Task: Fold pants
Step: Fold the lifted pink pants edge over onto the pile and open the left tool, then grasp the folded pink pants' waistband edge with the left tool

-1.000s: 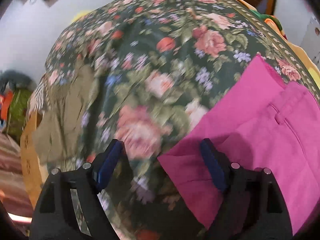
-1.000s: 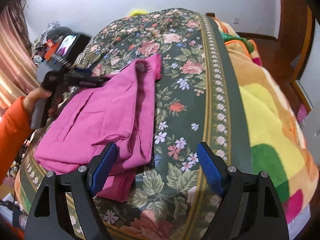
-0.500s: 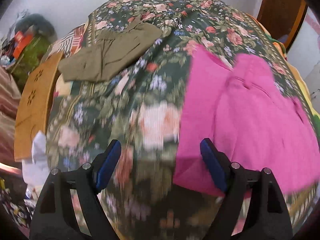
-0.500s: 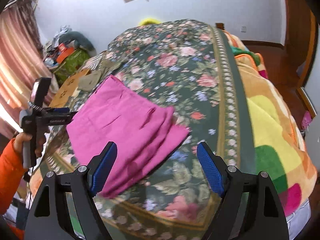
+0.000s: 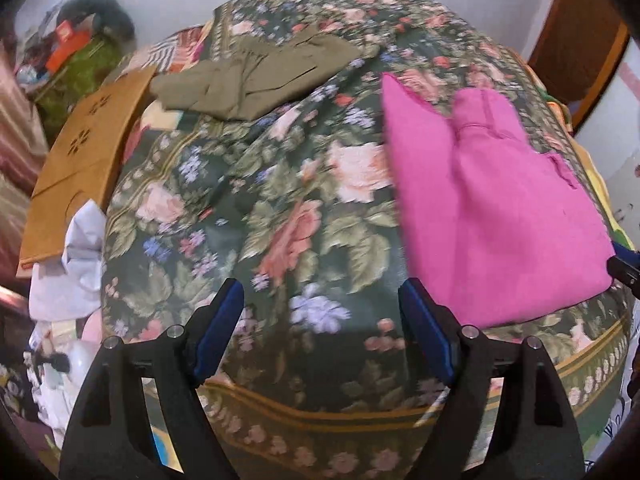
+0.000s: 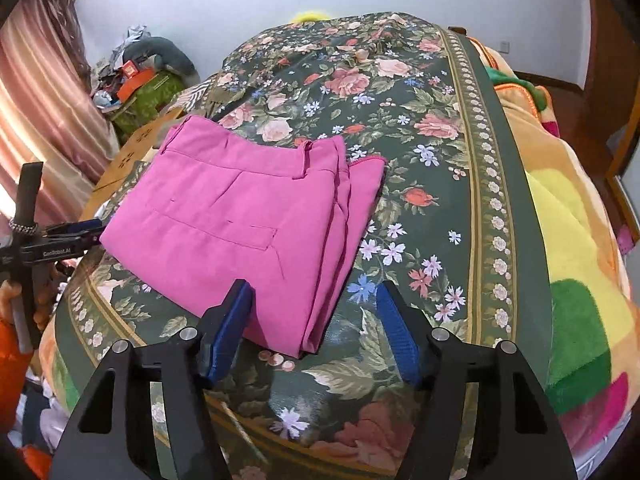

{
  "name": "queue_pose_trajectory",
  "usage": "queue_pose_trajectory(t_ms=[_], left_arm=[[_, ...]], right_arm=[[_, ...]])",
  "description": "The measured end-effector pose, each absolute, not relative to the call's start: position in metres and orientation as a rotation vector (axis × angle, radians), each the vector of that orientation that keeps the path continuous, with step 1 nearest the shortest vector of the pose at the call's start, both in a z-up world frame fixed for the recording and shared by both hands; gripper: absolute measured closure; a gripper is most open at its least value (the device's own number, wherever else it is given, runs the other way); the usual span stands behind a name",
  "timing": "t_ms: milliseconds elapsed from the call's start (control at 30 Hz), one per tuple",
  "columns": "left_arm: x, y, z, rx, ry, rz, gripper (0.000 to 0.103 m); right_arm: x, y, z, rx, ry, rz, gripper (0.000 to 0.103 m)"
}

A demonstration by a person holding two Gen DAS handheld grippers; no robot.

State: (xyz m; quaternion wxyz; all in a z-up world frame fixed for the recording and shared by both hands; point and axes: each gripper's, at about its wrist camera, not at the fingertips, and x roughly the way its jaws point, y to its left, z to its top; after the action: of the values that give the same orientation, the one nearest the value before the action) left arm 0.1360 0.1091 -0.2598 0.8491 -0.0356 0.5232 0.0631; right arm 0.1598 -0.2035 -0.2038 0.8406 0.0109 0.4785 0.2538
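Observation:
The pink pants (image 6: pixel 248 216) lie folded flat on the floral bedspread (image 6: pixel 420 128), waistband toward the far side. They also show at the right of the left wrist view (image 5: pixel 492 204). My right gripper (image 6: pixel 312 322) is open and empty, hovering just above the near corner of the fold. My left gripper (image 5: pixel 320 328) is open and empty over bare bedspread (image 5: pixel 280 200), left of the pants. It shows from the side at the left edge of the right wrist view (image 6: pixel 72 232).
Folded olive pants (image 5: pixel 260 80) lie at the far side of the bed. A wooden board (image 5: pixel 80 160) and white cloth (image 5: pixel 72 264) sit off the bed's left edge. A colourful blanket (image 6: pixel 568 240) hangs on the right. Clutter (image 6: pixel 136 80) stands by the curtain.
Both grippers pulled back from the pants. The pants went from loosely bunched to a flat fold. The left view swung to show the olive pants.

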Motion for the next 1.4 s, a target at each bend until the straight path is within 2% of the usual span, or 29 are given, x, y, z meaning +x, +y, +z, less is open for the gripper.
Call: queue_pose_trajectory(t_ms=[200,433,667,867,967,1033,1100,1133,1400], left_arm=[[0.134,0.113,-0.239,-0.071,1.049,0.113,0.022],[0.161,0.084,-0.211,-0.110,0.993,-0.046,0.021],[0.199,0.064,-0.237,-0.128,1.076,-0.124,0.020],[0.214,0.068,-0.257,-0.224,1.111,-0.174,0.022],[0.217,0.063,-0.258,-0.212,1.098,-0.193,0.032],[0.218,0.059,-0.257,-0.195,1.086,-0.211,0.040],[0.218,0.057,-0.257,-0.202,1.084,-0.237,0.060],[0.219,0.056,-0.256,-0.216,1.086,-0.255,0.066],[0.219,0.044,-0.246,-0.148,1.051,-0.228,0.086]], right_arm=[[0.163,-0.212,-0.191,-0.020,0.991,0.482,0.045],[0.177,-0.210,-0.177,-0.016,0.986,0.482,0.045],[0.196,-0.203,-0.203,0.008,1.077,0.455,0.045],[0.209,-0.208,-0.213,0.094,1.081,0.488,0.046],[0.214,-0.206,-0.218,0.118,1.074,0.504,0.061],[0.217,-0.204,-0.218,0.134,1.072,0.521,0.077],[0.220,-0.202,-0.220,0.143,1.077,0.527,0.080],[0.221,-0.201,-0.220,0.142,1.076,0.530,0.081],[0.223,-0.197,-0.211,0.098,1.045,0.536,0.093]])
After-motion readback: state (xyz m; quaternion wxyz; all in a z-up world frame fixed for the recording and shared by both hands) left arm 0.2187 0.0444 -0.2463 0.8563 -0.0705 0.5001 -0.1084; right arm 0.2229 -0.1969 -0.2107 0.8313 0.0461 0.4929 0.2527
